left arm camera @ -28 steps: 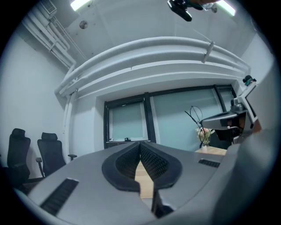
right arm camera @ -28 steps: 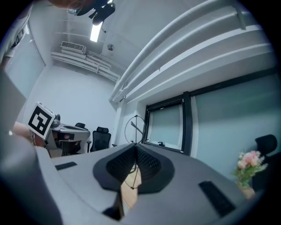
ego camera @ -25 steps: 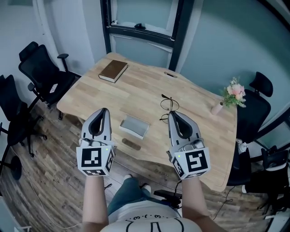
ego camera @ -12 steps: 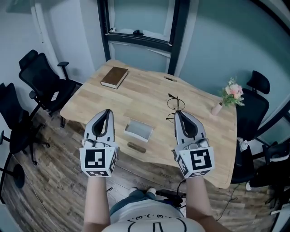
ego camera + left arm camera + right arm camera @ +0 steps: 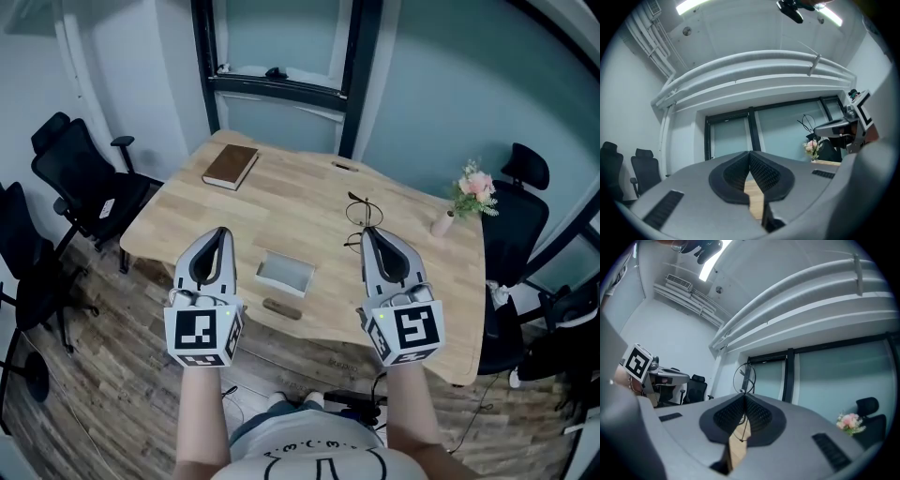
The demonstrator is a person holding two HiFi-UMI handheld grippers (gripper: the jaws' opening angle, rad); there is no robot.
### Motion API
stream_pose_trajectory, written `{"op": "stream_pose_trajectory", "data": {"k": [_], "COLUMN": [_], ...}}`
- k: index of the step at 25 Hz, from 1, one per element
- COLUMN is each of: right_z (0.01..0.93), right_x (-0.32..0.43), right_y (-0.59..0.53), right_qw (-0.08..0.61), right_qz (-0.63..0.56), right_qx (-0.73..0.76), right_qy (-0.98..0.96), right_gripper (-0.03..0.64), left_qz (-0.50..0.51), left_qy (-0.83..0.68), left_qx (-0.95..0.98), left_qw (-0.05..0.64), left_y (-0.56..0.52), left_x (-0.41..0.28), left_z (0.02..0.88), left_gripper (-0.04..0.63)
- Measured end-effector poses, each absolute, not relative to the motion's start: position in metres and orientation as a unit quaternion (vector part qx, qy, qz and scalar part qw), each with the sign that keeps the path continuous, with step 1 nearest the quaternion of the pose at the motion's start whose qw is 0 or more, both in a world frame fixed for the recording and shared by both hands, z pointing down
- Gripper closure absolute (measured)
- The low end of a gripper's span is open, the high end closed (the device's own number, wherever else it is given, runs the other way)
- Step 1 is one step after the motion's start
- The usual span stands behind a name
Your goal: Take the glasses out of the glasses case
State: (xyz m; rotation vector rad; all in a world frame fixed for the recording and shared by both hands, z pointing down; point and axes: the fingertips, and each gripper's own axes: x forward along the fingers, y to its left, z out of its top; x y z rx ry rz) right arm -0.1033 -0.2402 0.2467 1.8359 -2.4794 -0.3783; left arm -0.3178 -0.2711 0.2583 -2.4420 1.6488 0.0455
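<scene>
Thin wire-rimmed glasses (image 5: 359, 214) stick out beyond the tip of my right gripper (image 5: 368, 232), which is shut on them above the wooden table (image 5: 412, 281). In the right gripper view one round lens of the glasses (image 5: 744, 377) rises above the closed jaws of the right gripper (image 5: 743, 397), and a thin temple arm runs down between them. The grey glasses case (image 5: 284, 273) lies open on the table between the two grippers, nearer the front edge. My left gripper (image 5: 217, 232) hovers left of the case, shut with nothing held; its meeting jaws show in the left gripper view (image 5: 750, 153).
A brown book (image 5: 231, 167) lies at the table's far left corner. A small vase of flowers (image 5: 469, 192) stands at the far right. Black office chairs (image 5: 75, 178) crowd the left side, and another chair (image 5: 516, 211) stands right. A dark slot (image 5: 281, 307) sits by the front edge.
The view has drawn back a little from the table. Both grippers stay raised side by side, and the right one still holds the glasses.
</scene>
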Motion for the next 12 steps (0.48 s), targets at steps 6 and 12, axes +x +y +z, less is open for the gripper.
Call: {"op": "stream_pose_trajectory", "data": {"k": [6,12], "right_z": [0.2475,0.2483], "right_x": [-0.1067,-0.1069], "right_y": [-0.2389,-0.2366], "right_qw": [0.018,0.019], "right_qz": [-0.123,-0.124], "right_qx": [0.591,0.59], "right_qy": [-0.797,-0.797], "right_gripper": [0.601,0.601], "left_qz": [0.019,0.018], "left_qy": [0.557,0.556], "left_qx": [-0.825,-0.825], "left_qw": [0.096,0.097], "left_y": [-0.2706,-0.2686], "left_x": [-0.3211,-0.3207], "left_z": [0.2579,0.2582], "left_gripper": [0.578,0.578]}}
